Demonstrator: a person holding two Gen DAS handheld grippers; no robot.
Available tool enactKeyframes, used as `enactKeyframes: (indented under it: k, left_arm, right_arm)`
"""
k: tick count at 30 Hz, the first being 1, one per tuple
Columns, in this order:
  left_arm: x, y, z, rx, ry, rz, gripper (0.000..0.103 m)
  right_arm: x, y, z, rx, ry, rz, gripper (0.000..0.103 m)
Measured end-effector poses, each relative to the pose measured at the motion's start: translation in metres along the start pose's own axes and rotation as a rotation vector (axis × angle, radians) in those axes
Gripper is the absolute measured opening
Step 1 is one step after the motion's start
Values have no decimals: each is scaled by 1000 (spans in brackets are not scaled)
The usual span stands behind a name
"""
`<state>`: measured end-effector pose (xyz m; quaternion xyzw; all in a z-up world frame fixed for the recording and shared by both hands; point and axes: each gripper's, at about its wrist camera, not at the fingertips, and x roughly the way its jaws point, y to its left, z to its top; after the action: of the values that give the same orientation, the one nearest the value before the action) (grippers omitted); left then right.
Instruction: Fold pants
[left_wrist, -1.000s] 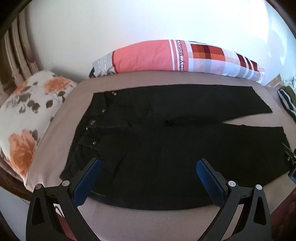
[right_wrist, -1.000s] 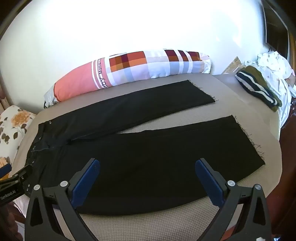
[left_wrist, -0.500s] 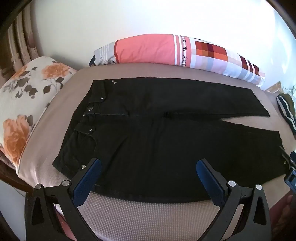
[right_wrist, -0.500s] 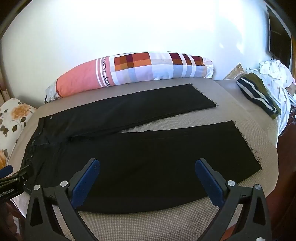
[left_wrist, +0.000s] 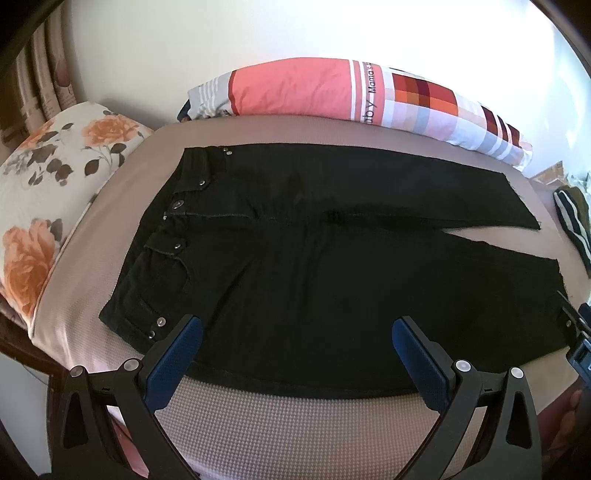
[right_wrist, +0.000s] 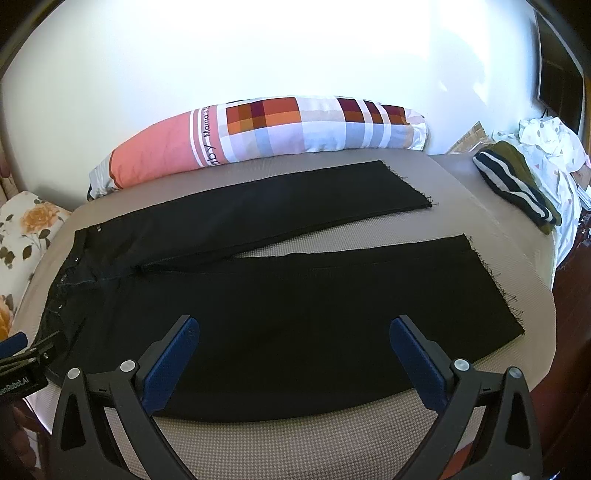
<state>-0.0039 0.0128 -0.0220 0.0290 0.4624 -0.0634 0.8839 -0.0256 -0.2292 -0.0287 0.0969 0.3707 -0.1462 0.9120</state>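
We had drawn both wide-open grippers, left (left_wrist: 295, 343) and right (right_wrist: 295, 343), back above the flat pants (left_wrist: 332, 266); folding not yet begun

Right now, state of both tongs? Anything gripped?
Left tongs: open, holding nothing, above the near edge of the black pants.
Right tongs: open, holding nothing, above the pants' near leg.

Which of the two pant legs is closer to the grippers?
The near leg, the one whose frayed hem ends by the bed's front edge. Both open grippers, left gripper and right gripper, hover over it. The far leg lies beside the long patchwork bolster.
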Motion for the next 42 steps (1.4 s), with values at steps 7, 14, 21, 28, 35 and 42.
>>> enactKeyframes:
  k: [7, 14, 21, 28, 35, 42]
  left_arm:
    - [3, -2, -1, 4, 20, 0, 102]
    - [6, -3, 0, 6, 34, 2, 102]
    - [9, -3, -1, 6, 47, 2, 102]
    - [10, -3, -2, 6, 50, 4, 102]
    - [11, -4, -3, 8, 54, 3, 102]
    - [10, -3, -3, 6, 56, 1, 102]
  right_arm:
    - [2, -1, -2, 4, 10, 1, 103]
    - [5, -2, -3, 5, 17, 1, 103]
    - [5, -1, -3, 5, 15, 1, 103]
    - [6, -1, -5, 6, 20, 3, 103]
    - [8, -2, -7, 5, 24, 2, 103]
    - [8, -2, -6, 5, 25, 2, 103]
